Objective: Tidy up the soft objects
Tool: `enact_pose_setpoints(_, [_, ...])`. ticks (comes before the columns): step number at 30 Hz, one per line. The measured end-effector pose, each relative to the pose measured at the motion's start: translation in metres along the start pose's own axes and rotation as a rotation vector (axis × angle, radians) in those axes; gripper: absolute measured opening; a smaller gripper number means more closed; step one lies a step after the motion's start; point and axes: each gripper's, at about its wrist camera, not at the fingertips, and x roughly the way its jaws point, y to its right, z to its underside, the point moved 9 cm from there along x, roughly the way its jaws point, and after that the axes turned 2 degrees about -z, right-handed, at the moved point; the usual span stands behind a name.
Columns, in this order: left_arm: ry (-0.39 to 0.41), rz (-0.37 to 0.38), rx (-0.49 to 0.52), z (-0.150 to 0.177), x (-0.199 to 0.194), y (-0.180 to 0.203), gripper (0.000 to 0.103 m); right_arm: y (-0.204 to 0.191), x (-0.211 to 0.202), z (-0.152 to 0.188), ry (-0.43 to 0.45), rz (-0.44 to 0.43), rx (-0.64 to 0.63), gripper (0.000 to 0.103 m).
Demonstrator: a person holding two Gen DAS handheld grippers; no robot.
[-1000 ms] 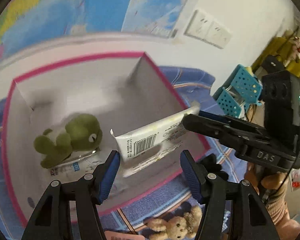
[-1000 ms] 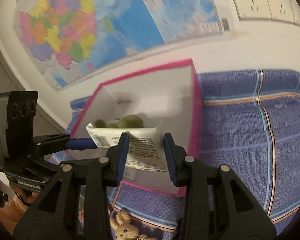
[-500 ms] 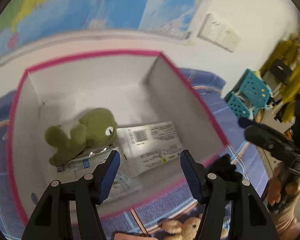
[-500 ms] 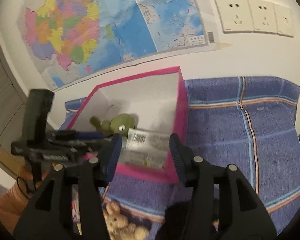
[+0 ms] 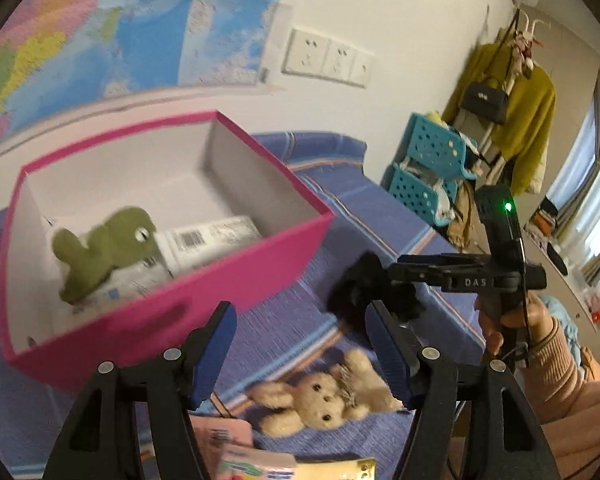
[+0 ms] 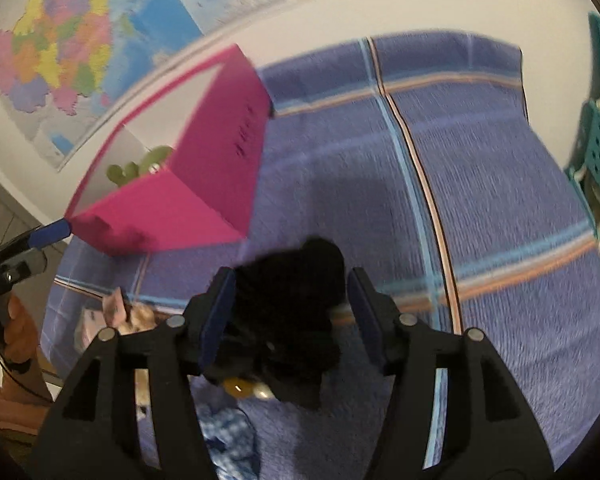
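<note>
Your right gripper (image 6: 290, 312) has left the pink box (image 6: 204, 184), jaws opening around the black plush (image 6: 296, 320) at lower centre; your left gripper (image 5: 302, 354) is empty, also opening.

A wall map (image 5: 100, 28) hangs above the striped blue cloth (image 6: 480, 184). White sockets (image 5: 328, 60) sit just right of the map; teal baskets (image 5: 432, 168) stand further right

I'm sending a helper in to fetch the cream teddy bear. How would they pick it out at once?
Find the pink box on the blue striped blanket. Just in front of the box, the cream teddy bear lies on its back. The plush beside it is black, and the green one sits inside the box.
</note>
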Motion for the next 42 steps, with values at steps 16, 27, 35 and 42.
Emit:
enact_pose_setpoints(16, [-0.159,0.105,-0.023,0.036,0.054,0.03,0.068,-0.012,0.02,0.026,-0.033,-0.071,-0.033,0.021])
enact_pose_setpoints(27, [-0.191,0.152,-0.031,0.038,0.069,0.044,0.068,-0.041,-0.017,0.013,0.067,-0.17,-0.061,0.014])
enact_pose_setpoints(35, [-0.162,0.168,-0.02,0.026,0.063,0.05,0.068,-0.087,-0.05,-0.004,0.139,-0.24,-0.157,0.014])
enact_pose_setpoints(42, [-0.061,0.136,0.008,0.0,0.033,0.046,0.067,-0.129,-0.068,-0.027,0.181,-0.315,-0.256,0.014])
